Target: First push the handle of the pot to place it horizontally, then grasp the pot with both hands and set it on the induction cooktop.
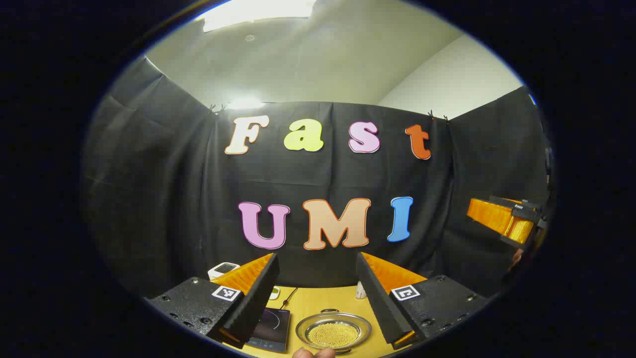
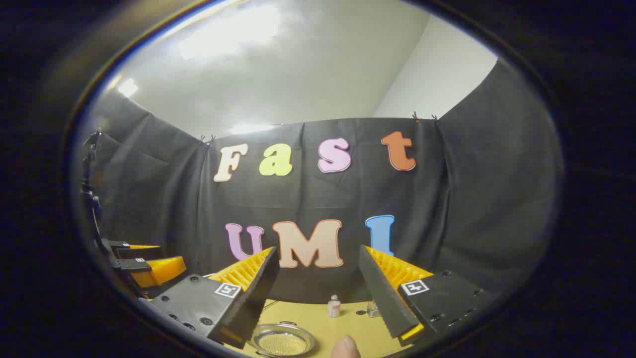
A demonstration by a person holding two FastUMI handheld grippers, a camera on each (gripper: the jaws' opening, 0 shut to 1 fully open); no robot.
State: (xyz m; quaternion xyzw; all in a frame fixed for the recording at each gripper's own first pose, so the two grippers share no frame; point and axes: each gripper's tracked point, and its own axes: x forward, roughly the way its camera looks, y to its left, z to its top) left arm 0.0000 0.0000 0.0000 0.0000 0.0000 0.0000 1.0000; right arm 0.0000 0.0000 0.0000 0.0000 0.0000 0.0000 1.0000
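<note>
Fingers of the left gripper [image 1: 318,293] stand wide apart and hold nothing; it hangs high above the table [image 1: 323,301], well clear of the work. Below and between them sits the pot [image 1: 333,332], a shallow metal vessel with yellow grains inside, just right of the dark cooktop [image 1: 271,325]; one small handle [image 1: 329,311] shows at its far rim. The right gripper [image 2: 318,293] is likewise spread wide and empty, raised above the same pot [image 2: 283,340], which lies low and to its left. A small bottle [image 2: 334,306] stands farther back on the table. In my judgement the handle push is not yet begun. Risks from here: a steep descent could knock the rim and spill the grains; a hard push could slide the pot instead of turning its handle; uneven two-sided grips could tilt it in transfer.
</note>
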